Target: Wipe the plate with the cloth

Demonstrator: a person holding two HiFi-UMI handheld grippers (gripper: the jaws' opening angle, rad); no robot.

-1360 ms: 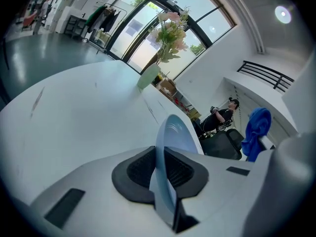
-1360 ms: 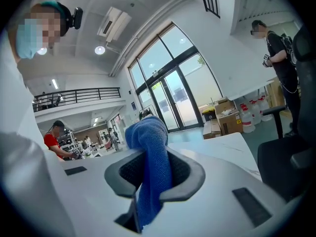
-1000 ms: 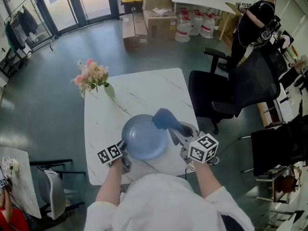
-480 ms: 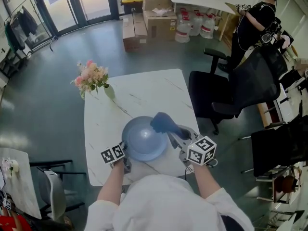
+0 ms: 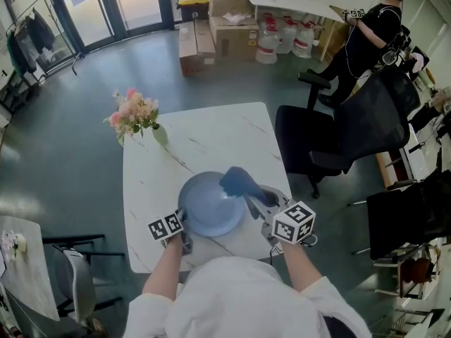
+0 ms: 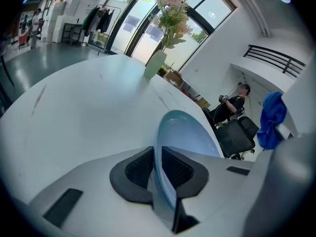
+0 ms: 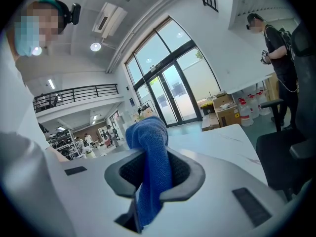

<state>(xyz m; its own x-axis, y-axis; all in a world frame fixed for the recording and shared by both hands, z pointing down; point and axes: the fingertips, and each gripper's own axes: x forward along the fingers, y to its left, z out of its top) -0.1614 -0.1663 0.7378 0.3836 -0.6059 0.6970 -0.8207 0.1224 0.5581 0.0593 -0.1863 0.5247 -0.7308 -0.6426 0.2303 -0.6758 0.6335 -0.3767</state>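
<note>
Head view, step: wiping is under way, by my judgement. Both tools are at the plate [image 5: 208, 204], which is over the near part of the tabletop [image 5: 204, 136].
Head view, left tongs [image 5: 184, 225]: they are at the plate's near-left rim, and the plate sits tilted rather than flat.
Head view, right tongs [image 5: 252, 197]: they carry the blue cloth [image 5: 238, 180], whose bunched end is at the plate's far-right rim. It looks to be touching, but I cannot be sure.
Head view, surroundings: a vase of flowers [image 5: 138, 115] stands at the far-left edge of the tabletop, well apart from the plate. A black office chair [image 5: 310, 141] stands to the right. A person [image 5: 368, 28] stands far off by some cardboard boxes [image 5: 227, 21]. None of these is in my way.

Left gripper view, grip: the pads are closed narrow on the plate's rim, and the plate [image 6: 185, 135] stands edge-on between them.
Left gripper view, contact: I cannot tell whether the plate's far edge rests on the tabletop.
Left gripper view, cloth: it hangs off to the right, beside the plate's face.

Right gripper view, grip: the jaws are clamped on the cloth [image 7: 150, 154]. One fold rises above the pads and a tail hangs below.
Right gripper view, plate: not in sight here.

Next move: press the cloth's free fold onto the plate's face and sweep across it, while my left tongs hold the rim firm.
Risk: a thin rim grip may let the plate pivot or slip under the wiping pressure.
</note>
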